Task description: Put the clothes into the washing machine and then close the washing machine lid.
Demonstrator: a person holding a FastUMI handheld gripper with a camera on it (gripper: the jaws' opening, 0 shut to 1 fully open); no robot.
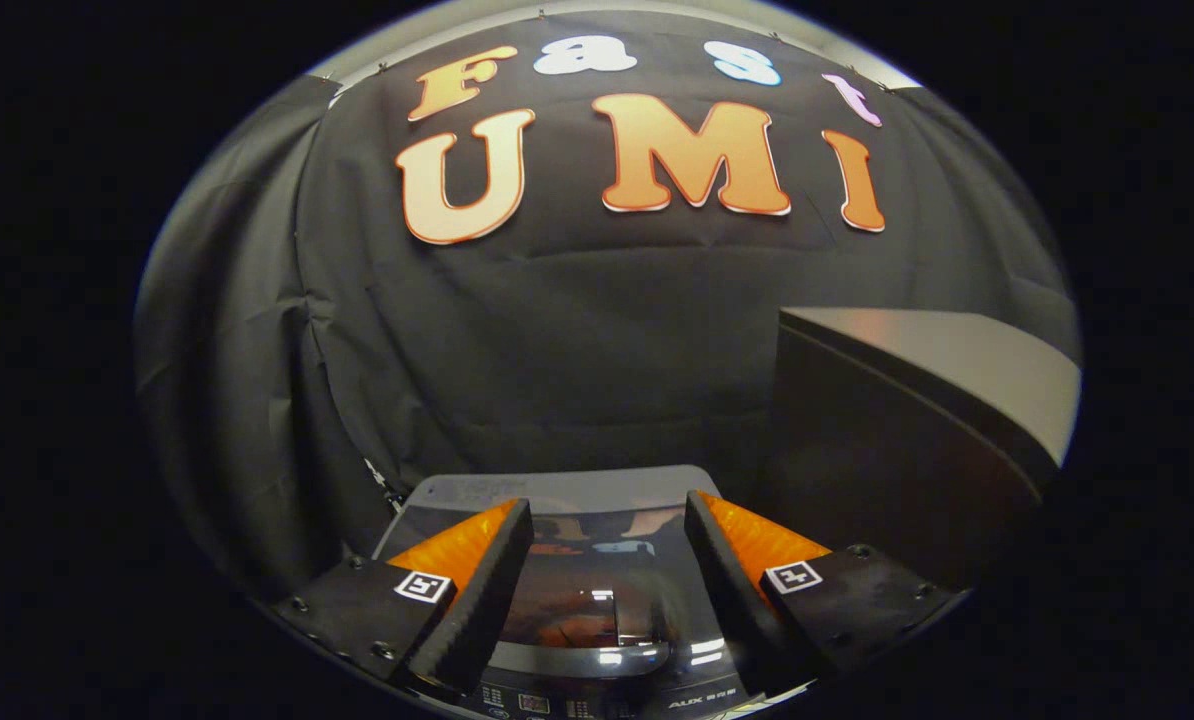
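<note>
Tool [607, 540] fingers spread above closed washing machine lid [597, 600].

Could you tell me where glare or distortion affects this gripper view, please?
In the gripper view, bright glare streaks sit on the glossy dark washing machine lid between the open gripper fingers; fisheye distortion bows the grey-topped cabinet beyond them.

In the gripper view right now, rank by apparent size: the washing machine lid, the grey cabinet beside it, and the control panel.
1. Grey cabinet: largest.
2. Washing machine lid: partly hidden by the open gripper.
3. Control panel: smallest; just a sliver shows.
Nearness and fisheye distortion make this unreliable for true size.
</note>
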